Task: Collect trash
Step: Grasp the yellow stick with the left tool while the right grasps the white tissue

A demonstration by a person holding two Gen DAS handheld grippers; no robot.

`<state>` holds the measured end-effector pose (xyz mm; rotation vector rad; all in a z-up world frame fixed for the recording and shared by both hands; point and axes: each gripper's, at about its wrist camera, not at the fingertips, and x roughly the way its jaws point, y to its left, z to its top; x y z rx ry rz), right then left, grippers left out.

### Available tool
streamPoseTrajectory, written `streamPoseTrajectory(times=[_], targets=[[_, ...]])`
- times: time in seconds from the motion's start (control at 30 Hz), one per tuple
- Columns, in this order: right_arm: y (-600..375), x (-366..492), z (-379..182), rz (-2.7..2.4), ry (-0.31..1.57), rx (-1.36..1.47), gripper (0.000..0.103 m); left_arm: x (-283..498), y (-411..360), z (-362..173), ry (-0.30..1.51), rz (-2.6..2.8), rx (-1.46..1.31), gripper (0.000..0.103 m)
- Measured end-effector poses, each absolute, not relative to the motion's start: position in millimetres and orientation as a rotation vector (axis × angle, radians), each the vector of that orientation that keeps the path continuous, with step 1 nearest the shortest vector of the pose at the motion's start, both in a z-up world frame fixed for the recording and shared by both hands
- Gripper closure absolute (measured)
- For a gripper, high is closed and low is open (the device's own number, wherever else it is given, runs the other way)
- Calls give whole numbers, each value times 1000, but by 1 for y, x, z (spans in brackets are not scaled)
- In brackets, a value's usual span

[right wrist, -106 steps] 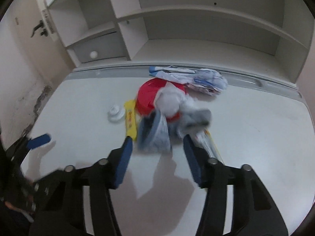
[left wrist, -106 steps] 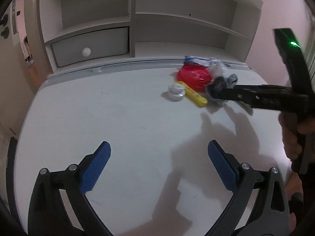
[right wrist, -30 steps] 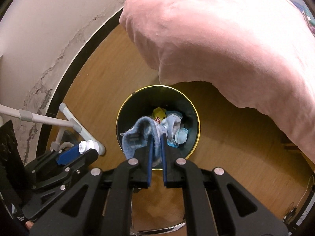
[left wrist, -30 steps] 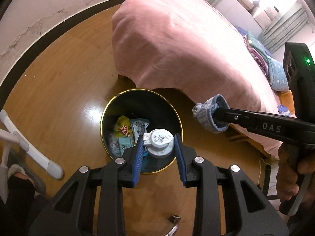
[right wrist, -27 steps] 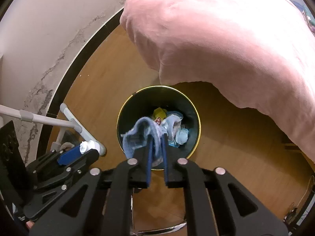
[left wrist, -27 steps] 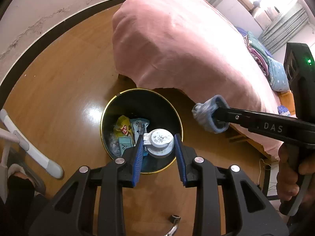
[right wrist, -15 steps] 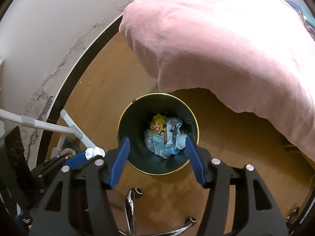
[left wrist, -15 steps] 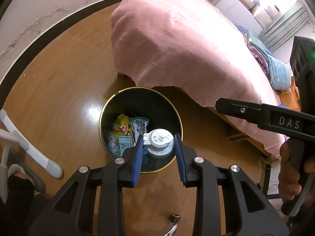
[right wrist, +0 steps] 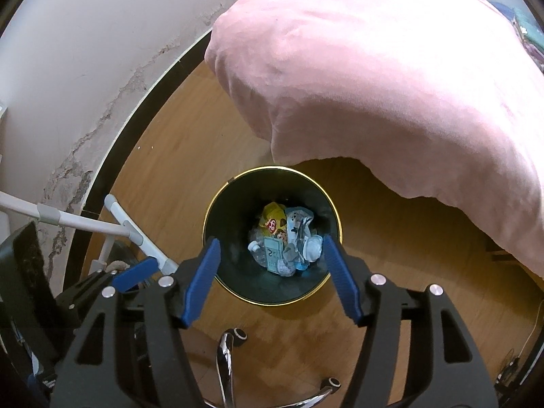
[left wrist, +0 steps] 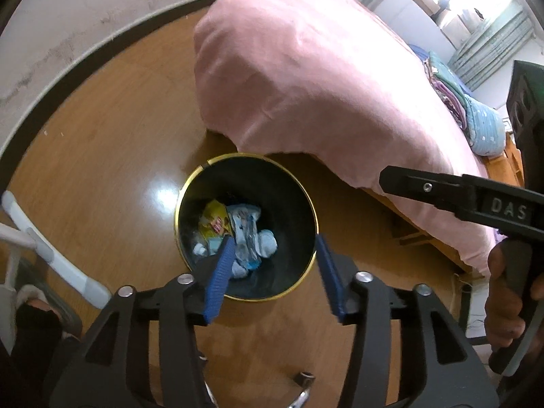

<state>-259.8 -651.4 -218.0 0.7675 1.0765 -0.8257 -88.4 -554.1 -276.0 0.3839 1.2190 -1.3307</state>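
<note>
A black trash bin with a gold rim (left wrist: 307,200) (right wrist: 217,210) stands on the wooden floor. It holds several pieces of trash (left wrist: 238,234) (right wrist: 289,241): a yellow wrapper, printed wrappers, white and grey bits. My left gripper (left wrist: 275,277) hangs open and empty above the bin's near edge. My right gripper (right wrist: 275,280) is open and empty, also above the bin. The right gripper's finger (left wrist: 442,187) shows at the right of the left wrist view. One blue pad of the left gripper (right wrist: 134,273) shows at the left of the right wrist view.
A bed under a pink cover (left wrist: 323,78) (right wrist: 391,85) overhangs the floor just behind the bin. White tube legs (left wrist: 57,265) (right wrist: 136,234) stand left of the bin by the wall. Chrome chair legs with castors (right wrist: 227,350) lie below the grippers.
The right gripper opened and let the grey-blue cloth fall into the bin. Then the left gripper opened and the white cap dropped into the bin.
</note>
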Motion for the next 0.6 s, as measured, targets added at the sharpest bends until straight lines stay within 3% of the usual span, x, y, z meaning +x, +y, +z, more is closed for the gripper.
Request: streamPoseTrajectory(times=[0.17, 0.4, 0.6], targets=[[-641, -260, -170, -874, 978, 645, 33, -97, -517, -207, 1050, -1345, 354, 16], [-575, -224, -70, -660, 779, 554, 31, -84, -403, -66, 757, -1229, 385, 9], [-452, -115, -16, -279, 807, 313, 31, 4, -260, -13, 728, -868, 385, 7]])
